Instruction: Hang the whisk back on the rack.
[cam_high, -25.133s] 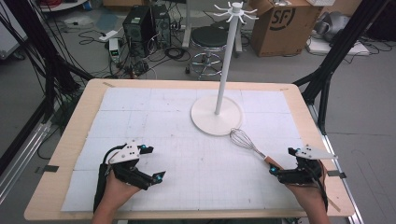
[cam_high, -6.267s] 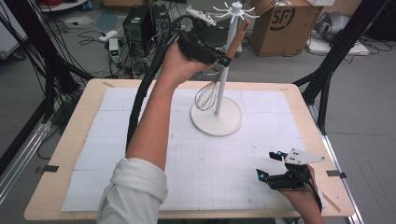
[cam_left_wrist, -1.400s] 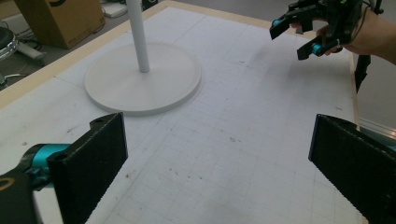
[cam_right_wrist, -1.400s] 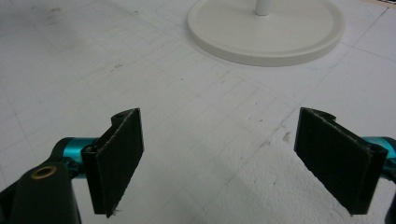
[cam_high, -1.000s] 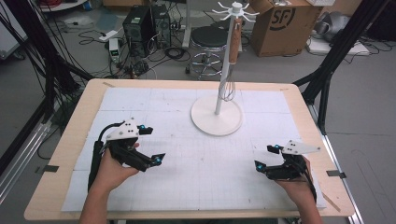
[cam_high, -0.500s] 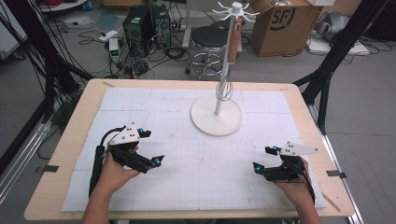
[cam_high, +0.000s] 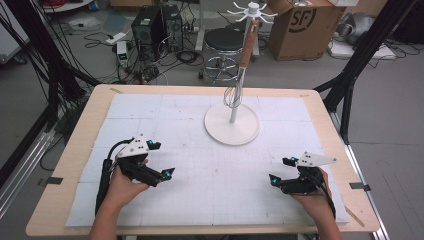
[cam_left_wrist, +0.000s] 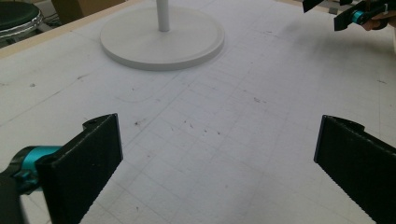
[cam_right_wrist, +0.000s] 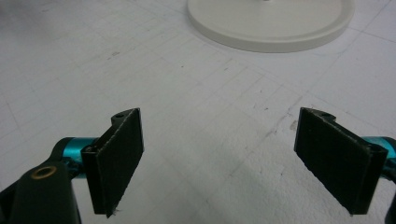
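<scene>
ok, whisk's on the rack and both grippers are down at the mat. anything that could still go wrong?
1. The whisk hangs from one arm of the rack, so a knock to the table could perhaps shake it off.
2. The left gripper and right gripper are open, low over the mat; their tips might snag it.
3. The left cable loops across the mat and could drag it.

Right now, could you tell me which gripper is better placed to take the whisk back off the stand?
Probably the left gripper: it is open and sits nearer the whisk, which hangs on the stand's left side; the right gripper, also open, would reach round the pole.
</scene>
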